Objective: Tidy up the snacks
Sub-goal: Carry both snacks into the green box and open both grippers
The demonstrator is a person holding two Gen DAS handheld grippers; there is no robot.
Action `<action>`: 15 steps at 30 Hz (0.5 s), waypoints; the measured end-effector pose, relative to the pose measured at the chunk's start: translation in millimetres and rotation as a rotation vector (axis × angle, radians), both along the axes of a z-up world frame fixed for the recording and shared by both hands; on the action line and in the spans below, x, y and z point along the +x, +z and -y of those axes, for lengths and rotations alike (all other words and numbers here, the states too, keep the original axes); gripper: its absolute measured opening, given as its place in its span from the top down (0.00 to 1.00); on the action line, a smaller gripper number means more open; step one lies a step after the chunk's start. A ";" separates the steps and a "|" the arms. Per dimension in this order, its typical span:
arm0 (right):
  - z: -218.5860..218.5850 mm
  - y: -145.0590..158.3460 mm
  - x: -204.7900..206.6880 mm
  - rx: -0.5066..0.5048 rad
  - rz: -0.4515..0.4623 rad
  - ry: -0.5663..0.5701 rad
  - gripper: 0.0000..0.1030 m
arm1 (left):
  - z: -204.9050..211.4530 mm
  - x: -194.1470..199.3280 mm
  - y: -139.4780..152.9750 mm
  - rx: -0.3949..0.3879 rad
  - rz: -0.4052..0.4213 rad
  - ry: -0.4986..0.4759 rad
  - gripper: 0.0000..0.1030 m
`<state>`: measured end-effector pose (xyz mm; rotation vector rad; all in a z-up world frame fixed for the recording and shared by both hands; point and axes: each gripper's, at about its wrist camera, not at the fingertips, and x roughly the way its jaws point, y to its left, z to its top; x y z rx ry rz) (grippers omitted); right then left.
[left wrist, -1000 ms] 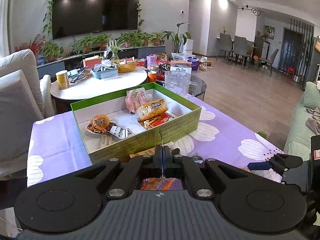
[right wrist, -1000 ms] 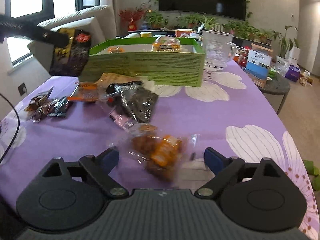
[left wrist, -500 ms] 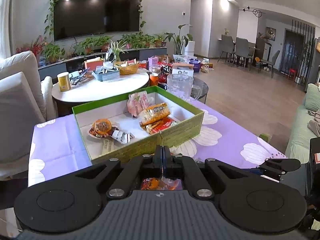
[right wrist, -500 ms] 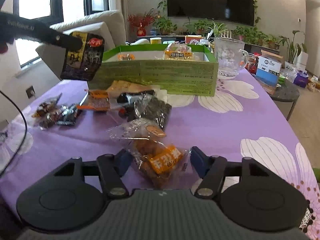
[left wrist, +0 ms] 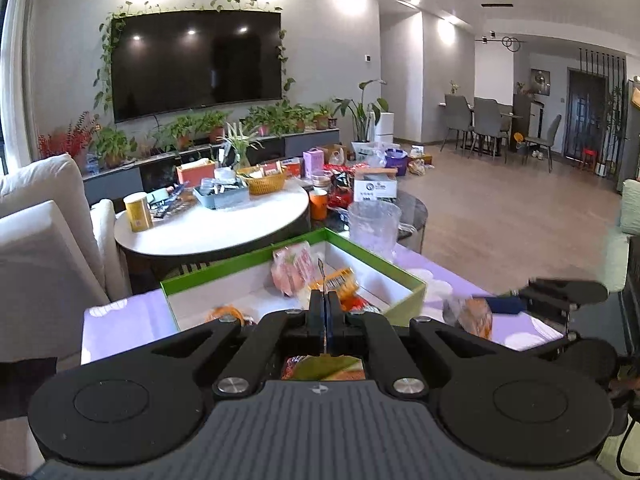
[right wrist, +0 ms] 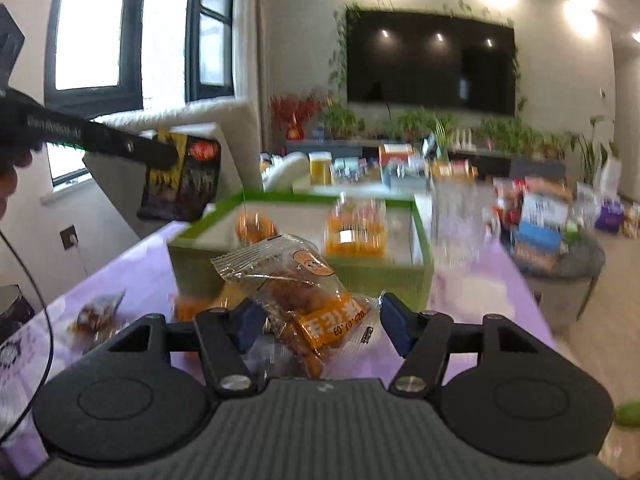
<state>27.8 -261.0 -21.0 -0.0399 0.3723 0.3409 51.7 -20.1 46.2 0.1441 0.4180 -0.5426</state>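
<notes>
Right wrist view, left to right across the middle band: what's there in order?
Black snack packet hanging from the left gripper → green box → clear-wrapped orange snack between the right gripper's jaws → glass pitcher, blurred → dark side table piled with boxes.

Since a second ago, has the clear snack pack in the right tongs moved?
Yes. The clear snack pack, gripped in the right tongs, has come up off the purple tablecloth and now overlaps the green box front wall.
</notes>
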 end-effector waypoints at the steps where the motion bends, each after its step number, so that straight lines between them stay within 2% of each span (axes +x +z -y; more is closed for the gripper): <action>1: -1.5 4.1 5.4 -0.002 0.017 0.005 0.39 | -0.1 3.6 0.7 -0.002 0.001 0.005 0.99; 8: -4.1 23.4 50.4 0.020 0.077 0.002 0.39 | -2.3 25.9 -1.6 0.003 -0.018 0.034 0.99; 15: -5.5 25.8 91.3 0.034 0.078 -0.010 0.39 | -2.0 54.1 -5.6 0.013 -0.034 0.051 0.99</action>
